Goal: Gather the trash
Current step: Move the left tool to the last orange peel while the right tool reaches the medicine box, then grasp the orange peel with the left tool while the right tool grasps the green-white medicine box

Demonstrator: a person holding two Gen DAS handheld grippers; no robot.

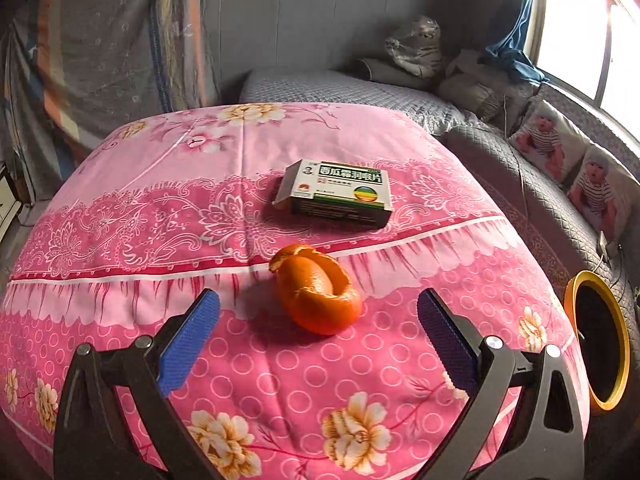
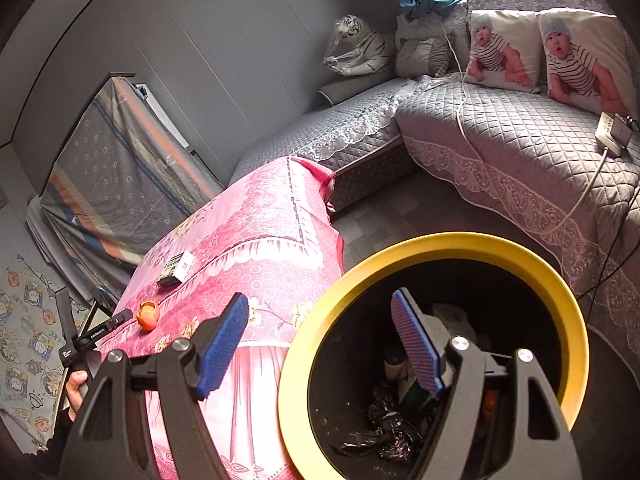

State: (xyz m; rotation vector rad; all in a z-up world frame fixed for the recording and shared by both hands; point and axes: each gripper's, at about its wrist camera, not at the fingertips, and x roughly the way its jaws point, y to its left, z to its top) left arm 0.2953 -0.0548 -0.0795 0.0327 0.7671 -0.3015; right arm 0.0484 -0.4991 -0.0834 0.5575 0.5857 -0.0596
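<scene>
**A:** Where was the peel when you lined up on it?

**B:** The orange peel (image 1: 318, 294) lay on the pink-clothed table (image 1: 120, 208), toward the near edge, straight ahead of my left hand-held gripper (image 1: 318, 316) and roughly centred between its spread fingers. Nothing was gripped; the blue pads (image 1: 192, 332) stood well apart on either side of it.

**A:** And its long axis?

**B:** It ran mostly away from me, tilted a little leftward at the far end, so I judged that closing across the narrow width would suit it. The curled shell looked soft and likely to crush or slip.

**A:** What about your other hand?

**B:** My right hand-held gripper (image 2: 320, 340) was also released, holding nothing, hovering over the yellow-rimmed bin (image 2: 440, 242) beside the table's right edge. The bin already had dark scraps inside. The left was plainly the nearer one to the peel.

**A:** Anything else to collect?

**B:** A medicine box (image 1: 334, 192) sat farther back, past the peel toward the table's middle, apart from it. I couldn't tell whether it was empty
</scene>
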